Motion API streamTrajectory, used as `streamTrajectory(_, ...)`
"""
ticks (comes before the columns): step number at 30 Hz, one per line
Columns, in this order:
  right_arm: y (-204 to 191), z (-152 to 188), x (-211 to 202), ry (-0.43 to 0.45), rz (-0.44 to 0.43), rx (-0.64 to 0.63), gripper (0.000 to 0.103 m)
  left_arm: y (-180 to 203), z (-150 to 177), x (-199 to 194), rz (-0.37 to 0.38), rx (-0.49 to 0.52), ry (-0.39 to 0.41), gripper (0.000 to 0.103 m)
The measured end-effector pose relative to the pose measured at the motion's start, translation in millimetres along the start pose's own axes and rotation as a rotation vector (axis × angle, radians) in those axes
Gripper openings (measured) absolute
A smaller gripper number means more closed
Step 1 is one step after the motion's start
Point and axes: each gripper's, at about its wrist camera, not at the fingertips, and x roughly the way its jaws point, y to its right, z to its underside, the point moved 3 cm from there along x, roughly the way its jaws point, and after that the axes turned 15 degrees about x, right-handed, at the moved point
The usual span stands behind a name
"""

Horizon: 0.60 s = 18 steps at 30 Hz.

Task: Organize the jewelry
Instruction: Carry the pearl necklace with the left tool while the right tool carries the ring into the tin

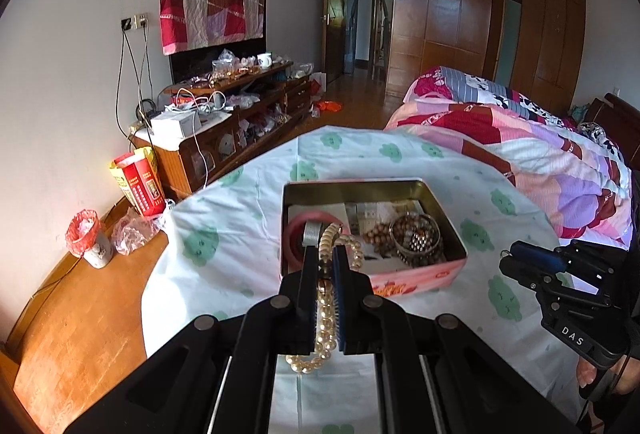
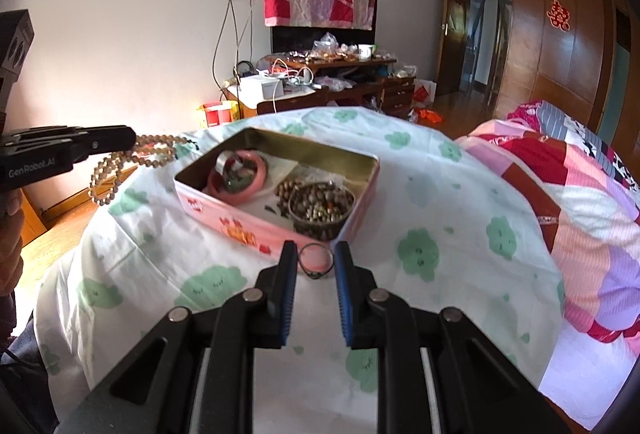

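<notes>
Pearl necklace [image 1: 326, 298] pinched in left tongs [image 1: 323, 254], lower loops hidden, right tongs [image 2: 316, 254] spread around ring [image 2: 316, 262], band half-hidden

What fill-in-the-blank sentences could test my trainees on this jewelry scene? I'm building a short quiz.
1. The left tool is shut on a ____ necklace.
2. The pink bangle lies inside the open ____.
3. A ring stands between the fingers of the ____ tool.
4. The tablecloth is printed with green ____.

Missing words: pearl; tin; right; clouds
</notes>
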Motion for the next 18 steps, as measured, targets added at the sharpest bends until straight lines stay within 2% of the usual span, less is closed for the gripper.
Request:
streamTrajectory(10, -13.6, -28.3, 0.5, 0.033, -0.021, -0.034, 0.021, -9.1, -21.9, 4.9, -0.026, 0.012, 0.022, 0.006)
streamTrajectory(18, -20.3, -50.9, 18.6, 0.044, -0.037, -0.042, 0.021, -17.3, -34.3, 29.4, -0.052, 0.021, 0.009, 0.006)
